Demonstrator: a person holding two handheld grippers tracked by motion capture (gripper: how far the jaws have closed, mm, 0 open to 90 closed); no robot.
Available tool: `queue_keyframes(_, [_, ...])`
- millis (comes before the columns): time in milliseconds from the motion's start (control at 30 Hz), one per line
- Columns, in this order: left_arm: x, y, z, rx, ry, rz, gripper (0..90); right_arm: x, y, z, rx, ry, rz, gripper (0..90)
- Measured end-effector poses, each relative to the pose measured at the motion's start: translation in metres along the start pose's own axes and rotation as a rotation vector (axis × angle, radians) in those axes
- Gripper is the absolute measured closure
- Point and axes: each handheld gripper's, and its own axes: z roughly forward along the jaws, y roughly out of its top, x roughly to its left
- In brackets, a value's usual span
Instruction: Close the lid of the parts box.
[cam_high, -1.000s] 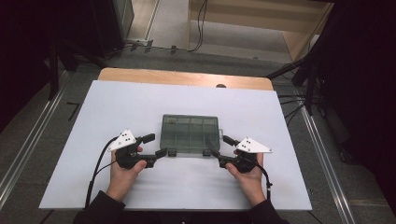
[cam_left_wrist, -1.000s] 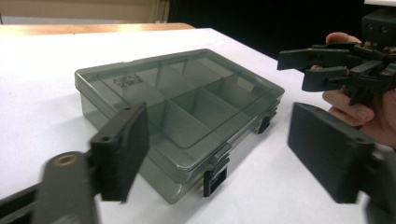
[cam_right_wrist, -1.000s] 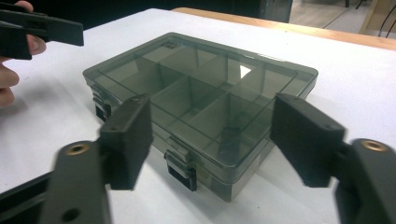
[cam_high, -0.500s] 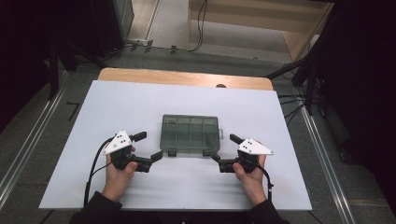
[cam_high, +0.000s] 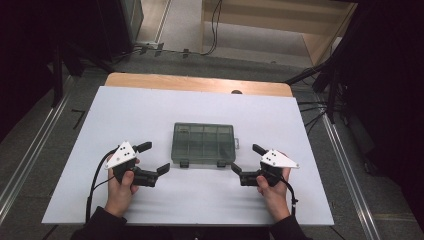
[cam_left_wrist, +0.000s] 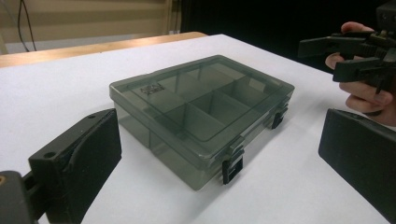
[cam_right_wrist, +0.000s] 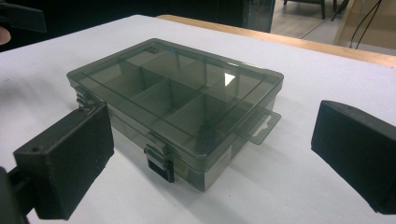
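Smoky see-through compartment box (cam_high: 203, 144) in the middle of the white counter (cam_high: 150, 110), lid down, both little black latches (cam_left_wrist: 232, 169) on the near side snapped shut. Inside: dividers making several small compartments, all looking bare through the lid (no bits seen in any of them). Small hang tab (cam_right_wrist: 259, 126) sticking out from the box's right end.

Left gripper (cam_high: 152, 158) just to the left of the box's near corner, jaws spread wide, nothing between them, not touching the box. Right gripper (cam_high: 248, 159) just to the right of the near corner, jaws spread wide too, also holding nothing. In the left gripper view, box lying ahead between the two black jaws, with the other hand (cam_left_wrist: 364, 88) and its gripper farther off at the right.

Compared with a second ago: both grippers then right up against the box's near corners, now pulled back a little and apart from it. Jaws of both have just been opening. Box in the same spot as before.
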Motion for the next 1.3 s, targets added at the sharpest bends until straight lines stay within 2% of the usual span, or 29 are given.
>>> queue_keyframes(1300, [0.019,-0.010,-0.043,-0.004,0.085,0.016,0.0,-0.028,-0.012,-0.037,-0.017,-0.084,0.016,0.0])
